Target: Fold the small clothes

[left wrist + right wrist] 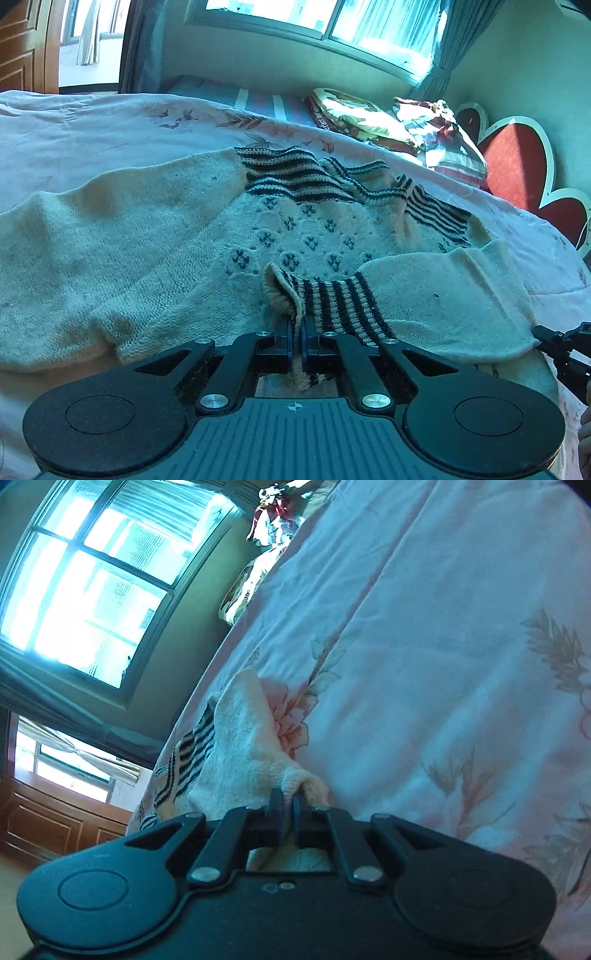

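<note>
left claw [297, 330] pinching ribbed striped cuff [332, 302] | right claw [288, 801] gripping fuzzy knit sweater [251, 738]

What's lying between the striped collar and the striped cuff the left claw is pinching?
In the left wrist view, the sweater's cream front panel with small dark flower motifs.

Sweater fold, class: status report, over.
Left claw shut on sweater's striped cuff. Right claw shut on sweater's cream edge. Nothing in the way.

I'm working in a home bedroom: a bed with a pink floral quilt [110, 122], folded bedding [369, 118] by a heart-shaped headboard [517, 166], curtained window [332, 22], wooden door [22, 44].
</note>
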A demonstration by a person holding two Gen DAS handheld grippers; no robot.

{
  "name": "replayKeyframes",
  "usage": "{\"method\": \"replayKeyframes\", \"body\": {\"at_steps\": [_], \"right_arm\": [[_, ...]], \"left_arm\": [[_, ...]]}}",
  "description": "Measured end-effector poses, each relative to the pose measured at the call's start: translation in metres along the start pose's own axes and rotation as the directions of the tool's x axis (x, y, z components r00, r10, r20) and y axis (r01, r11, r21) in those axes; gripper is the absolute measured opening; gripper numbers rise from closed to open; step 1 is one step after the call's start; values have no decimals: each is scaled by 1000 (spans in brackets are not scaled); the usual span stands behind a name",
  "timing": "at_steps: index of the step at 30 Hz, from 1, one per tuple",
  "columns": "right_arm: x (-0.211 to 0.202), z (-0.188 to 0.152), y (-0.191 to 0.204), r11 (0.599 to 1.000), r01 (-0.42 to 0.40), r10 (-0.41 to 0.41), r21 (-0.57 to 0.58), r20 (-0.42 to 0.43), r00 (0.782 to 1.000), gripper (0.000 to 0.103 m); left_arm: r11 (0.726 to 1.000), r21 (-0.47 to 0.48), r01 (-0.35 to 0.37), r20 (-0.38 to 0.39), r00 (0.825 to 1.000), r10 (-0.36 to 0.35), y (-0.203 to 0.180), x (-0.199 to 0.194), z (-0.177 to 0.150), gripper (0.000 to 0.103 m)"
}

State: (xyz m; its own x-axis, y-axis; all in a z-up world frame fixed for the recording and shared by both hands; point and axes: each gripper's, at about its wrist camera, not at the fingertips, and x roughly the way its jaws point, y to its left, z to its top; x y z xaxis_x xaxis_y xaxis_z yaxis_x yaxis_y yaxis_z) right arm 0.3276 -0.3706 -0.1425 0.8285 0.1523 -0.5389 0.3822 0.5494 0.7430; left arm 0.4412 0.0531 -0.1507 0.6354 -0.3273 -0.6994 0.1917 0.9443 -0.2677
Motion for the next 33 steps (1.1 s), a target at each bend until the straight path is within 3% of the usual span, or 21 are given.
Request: {"method": "replayKeyframes", "body": {"at_steps": [2, 3, 4, 6, 8, 10, 12, 14, 16, 19, 22, 24, 27, 29, 30, 31, 33], "right_arm": [[-13, 0, 11, 995, 11, -14, -103, -20, 1000, 29], [-25, -3, 21, 981, 40, -37, -190, 20, 999, 36], [-37, -5, 30, 955, 67, -50, -289, 69, 996, 36], [-41, -4, 44, 923, 92, -62, -374, 91, 994, 32], [-27, -2, 58, 887, 112, -80, -448, 90, 993, 30], [0, -5, 69, 845, 125, -108, -519, 63, 992, 27], [25, -10, 75, 801, 174, -186, -573, 38, 982, 22], [33, -12, 72, 764, 216, -233, -608, 52, 971, 22], [27, -7, 77, 780, 198, -218, -593, 39, 975, 24], [29, 10, 89, 784, 197, -161, -589, 114, 980, 33], [63, 29, 88, 786, 240, -211, -569, 118, 970, 30], [87, 32, 77, 774, 298, -308, -559, 78, 948, 28], [72, 25, 79, 765, 292, -297, -574, 88, 951, 27], [41, 15, 80, 773, 267, -232, -575, 136, 963, 32], [27, 9, 79, 775, 255, -206, -578, 150, 967, 35], [14, 2, 75, 782, 239, -191, -576, 143, 971, 37], [-4, -11, 67, 786, 227, -189, -575, 125, 974, 36]], "left_arm": [[999, 20, -44, 10, 999, 43, 4, -13, -1, 24], [995, 31, -92, 43, 995, 91, 7, -24, -3, 49], [989, 40, -141, 101, 985, 137, 11, -38, -5, 62], [988, 32, -150, 138, 980, 144, 18, -50, 0, 62], [995, 43, -86, 137, 987, 79, 11, -46, 9, 62], [993, 115, -39, 128, 991, 24, -15, -32, 13, 62], [989, 145, -5, 89, 996, -8, -34, -11, 11, 62], [983, 175, -59, 20, 998, 57, -38, 12, 3, 62], [976, 207, -69, 36, 997, 63, -38, 8, 0, 62], [988, 143, -64, 75, 996, 54, -40, -1, 12, 62], [984, 169, -55, 54, 997, 46, -50, 14, 16, 62], [972, 221, -73, 51, 997, 64, -54, 27, 7, 64], [963, 257, -84, 55, 996, 72, -55, 16, 4, 64], [973, 208, -101, 99, 992, 82, -41, -11, 2, 66], [979, 168, -116, 126, 987, 96, -28, -26, -3, 81], [983, 126, -133, 131, 984, 116, -16, -38, -8, 88], [988, 30, -154, 130, 980, 149, 20, -64, -23, 88]]}}
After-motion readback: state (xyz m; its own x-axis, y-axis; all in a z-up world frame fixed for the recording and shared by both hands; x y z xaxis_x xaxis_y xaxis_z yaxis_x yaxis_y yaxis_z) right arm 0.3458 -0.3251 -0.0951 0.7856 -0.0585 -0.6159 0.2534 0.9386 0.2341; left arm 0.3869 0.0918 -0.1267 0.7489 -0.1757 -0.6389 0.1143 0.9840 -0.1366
